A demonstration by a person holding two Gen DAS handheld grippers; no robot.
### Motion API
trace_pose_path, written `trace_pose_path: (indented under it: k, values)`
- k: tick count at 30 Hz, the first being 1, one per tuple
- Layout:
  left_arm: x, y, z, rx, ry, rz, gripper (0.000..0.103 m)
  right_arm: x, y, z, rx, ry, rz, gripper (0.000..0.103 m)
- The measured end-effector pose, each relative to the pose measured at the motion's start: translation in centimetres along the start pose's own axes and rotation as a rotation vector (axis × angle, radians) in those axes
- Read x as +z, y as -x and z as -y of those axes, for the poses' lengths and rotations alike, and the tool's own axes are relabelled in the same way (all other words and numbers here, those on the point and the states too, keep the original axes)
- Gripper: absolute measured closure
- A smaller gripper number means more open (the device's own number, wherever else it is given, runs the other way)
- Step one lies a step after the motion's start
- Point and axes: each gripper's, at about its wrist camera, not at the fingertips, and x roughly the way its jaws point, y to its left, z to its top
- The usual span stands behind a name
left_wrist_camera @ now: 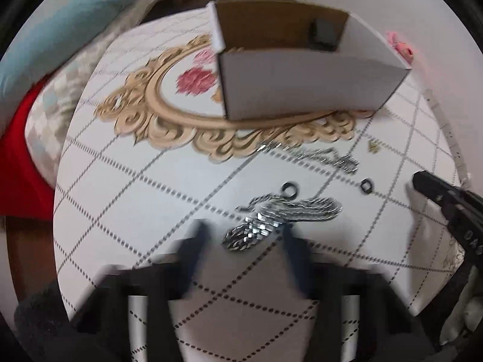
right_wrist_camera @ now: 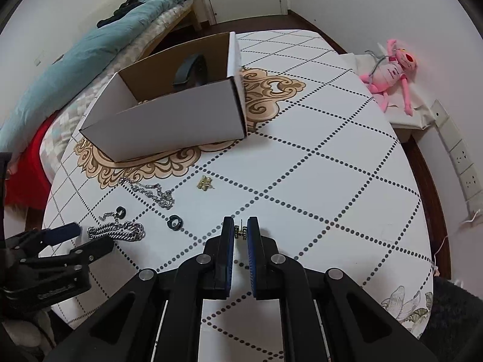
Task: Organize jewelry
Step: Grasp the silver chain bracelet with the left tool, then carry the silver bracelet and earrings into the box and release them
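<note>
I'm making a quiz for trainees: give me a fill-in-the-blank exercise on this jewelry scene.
1. The right gripper is shut on a small gold ____.
2. The left gripper is open around the thick silver ____.
3. The dark strap lies inside the ____.
4. The pink plush lies ____ the table.

Missing words: earring; chain; box; off

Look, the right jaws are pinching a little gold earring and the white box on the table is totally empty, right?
Not quite. The box isn't empty: the right wrist view shows a dark band inside it. The rest holds: the right gripper does pinch a little gold earring between its jaws.
</note>
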Motion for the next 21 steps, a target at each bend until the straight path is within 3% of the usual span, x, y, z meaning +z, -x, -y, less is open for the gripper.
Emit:
trace_pose_path:
  k: [1,7,15,21]
  values:
    - [0.2,0.0,0.2,-0.005,-0.010,-0.001,0.094,0.0,0.0,0.1,0.000,-0.003,-0.001,0.094]
    - [0.2,0.9,-0.2,-0.064,0.044,0.033,0.097,0.0,0.2,0.4,0.002,-0.014,0.006,0.094]
    - [1.7,4.1,-2.7,-0.169,0.127,0.094,0.097,1.0,1.9,0.3,0.037,-0.034,0.049,0.094]
    - [2.5,6.8,-3.7,-0.205,0.162,0.148,0.097,1.7,3.2,0.3,0.072,-0.062,0.075,0.094]
